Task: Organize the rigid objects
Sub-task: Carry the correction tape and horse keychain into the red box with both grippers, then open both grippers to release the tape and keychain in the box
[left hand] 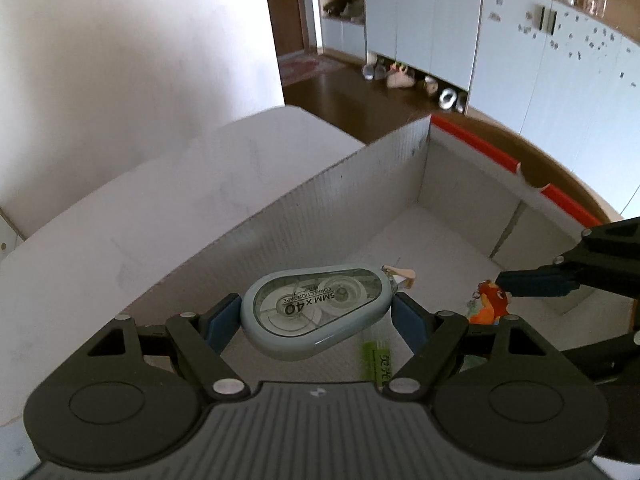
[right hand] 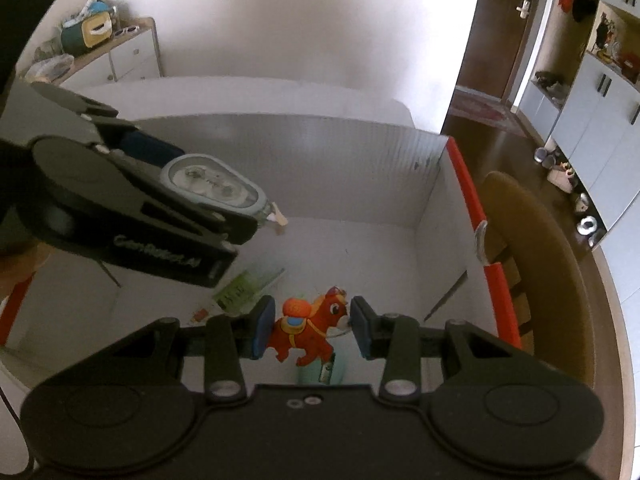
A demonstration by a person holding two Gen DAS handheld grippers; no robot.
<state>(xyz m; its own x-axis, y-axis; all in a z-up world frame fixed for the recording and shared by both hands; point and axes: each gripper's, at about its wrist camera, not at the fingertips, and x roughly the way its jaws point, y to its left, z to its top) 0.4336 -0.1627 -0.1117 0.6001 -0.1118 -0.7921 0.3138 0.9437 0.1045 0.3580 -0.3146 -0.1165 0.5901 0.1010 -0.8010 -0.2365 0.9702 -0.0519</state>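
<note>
My left gripper (left hand: 316,320) is shut on a grey-blue correction tape dispenser (left hand: 320,304), its blue pads pressing on both ends. It hangs above the inside of a white corrugated box (left hand: 320,200) with a red rim. In the right wrist view the left gripper (right hand: 200,188) and the dispenser (right hand: 212,184) are at the left, over the box (right hand: 300,148). My right gripper (right hand: 312,328) is shut on an orange toy horse (right hand: 312,320), low inside the box. The horse (left hand: 492,304) also shows at the right of the left wrist view.
On the box floor lie a green packet (right hand: 244,288), a small red bit (right hand: 200,314) and a teal item (right hand: 320,372) under the horse. The box stands on a white table (left hand: 160,184). A brown chair back (right hand: 540,260) stands right of the red rim (right hand: 464,184).
</note>
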